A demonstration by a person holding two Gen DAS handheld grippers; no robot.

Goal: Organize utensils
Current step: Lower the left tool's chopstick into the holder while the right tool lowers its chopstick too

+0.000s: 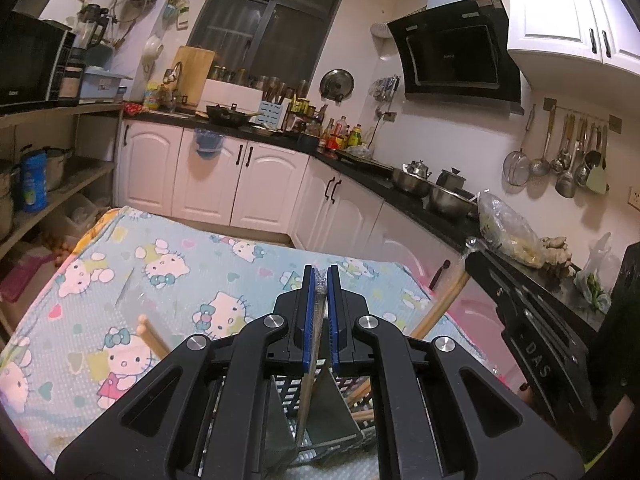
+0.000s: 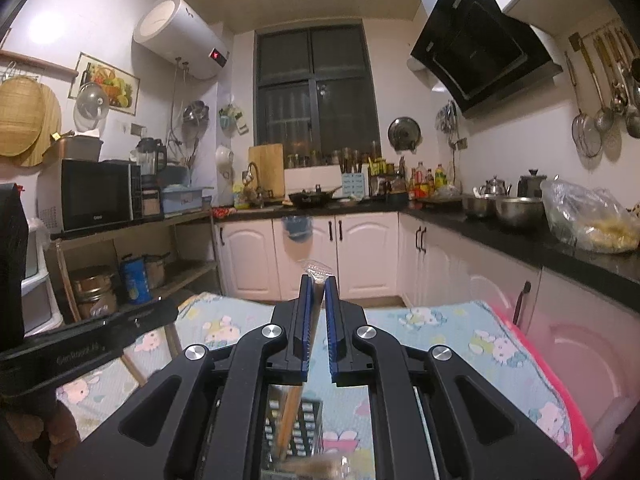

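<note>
**Two wrapped utensils held above the caddy**

In the left view, we have the left tongs (image 1: 321,276) pinched almost fully together on a slim wrapped utensil (image 1: 310,384), a long pale stick in crinkly clear film that hangs down from the blue pads (image 1: 307,320) into a black slotted caddy (image 1: 320,408) with metal dividers. It seems light and stiff, but the film makes it slippery, so we judge a grip near the upper end, as now, lets it hang plumb and slide into a compartment. Loose wooden chopsticks (image 1: 154,340) lie on the worktop to the left of the caddy, and more lean inside it on the right; these are light, rigid and apt to roll.

The worktop (image 1: 132,264) carries a soft blue cartoon-print cloth that may bunch or drag under the caddy. The caddy sits by its near edge.

In the right view, the right tongs (image 2: 319,280) are narrowly closed on a second wrapped wooden utensil (image 2: 290,420), its film tip poking out above the pads, its shaft reaching down to the caddy.

Around us is a crowded kitchen: shelves and a microwave on the left, a sink under a dark window, and a black counter with steel pots and hanging ladles on the right.
</note>
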